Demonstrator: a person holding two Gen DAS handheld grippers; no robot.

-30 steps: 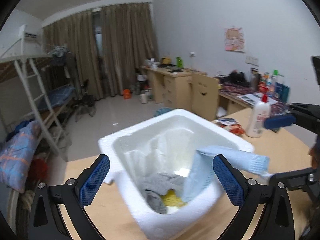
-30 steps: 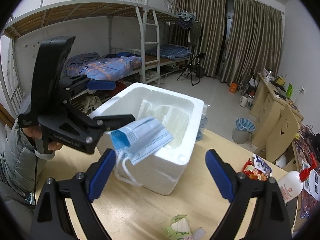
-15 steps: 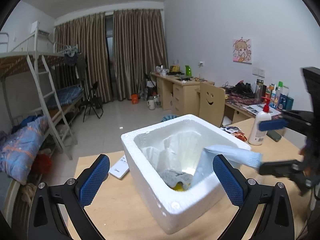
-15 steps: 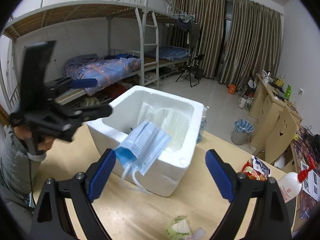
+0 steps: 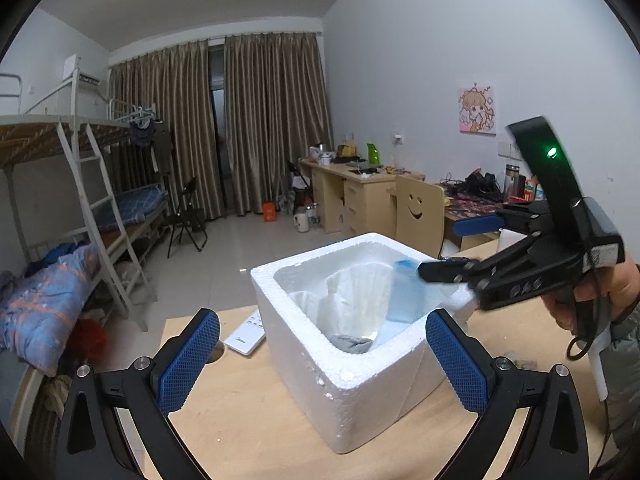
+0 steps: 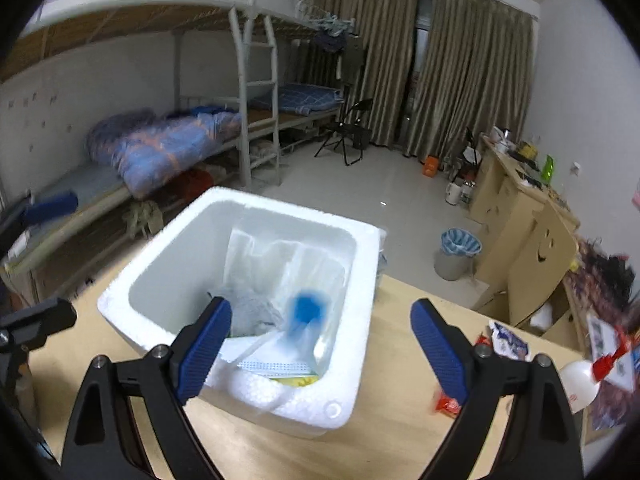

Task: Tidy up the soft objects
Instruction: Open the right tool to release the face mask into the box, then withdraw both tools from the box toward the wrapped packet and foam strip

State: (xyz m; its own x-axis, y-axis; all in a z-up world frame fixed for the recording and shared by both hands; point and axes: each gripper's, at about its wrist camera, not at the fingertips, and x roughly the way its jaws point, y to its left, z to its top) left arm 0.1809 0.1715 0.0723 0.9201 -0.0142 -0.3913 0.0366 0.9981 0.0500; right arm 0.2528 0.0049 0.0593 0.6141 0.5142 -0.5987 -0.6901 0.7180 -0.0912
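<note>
A white foam box (image 5: 352,376) sits on a light wooden table (image 5: 248,432), open at the top, with thick walls and a crumbling rim. In the left wrist view one corner of the box points toward the camera, and the table's far edge runs just behind it, with bare floor beyond. A white remote control (image 5: 245,334) lies flat on the table just beside the box's left wall.

The left gripper (image 5: 322,354) hovers in front of the box, its blue-padded fingers spread wide with nothing between them. There is bare tabletop under and around it.

The right gripper (image 6: 320,342) is held over the near edge of the box, fingers also spread wide and empty. In the left wrist view a hand (image 5: 592,300) holds its black handle at the right.

Inside the box, a blue face mask (image 6: 276,366) lies flat against the near wall, its long axis running roughly along that wall, with a white ear loop trailing over the rim. Behind it are a clear plastic bag (image 6: 296,276) with a blue patch, leaning upright, and a grey cloth (image 6: 250,314) at the bottom.

To the right of the box, well apart, a white bottle with a red pump (image 6: 584,378) and some snack wrappers (image 6: 506,342) lie near the table's right edge.
</note>
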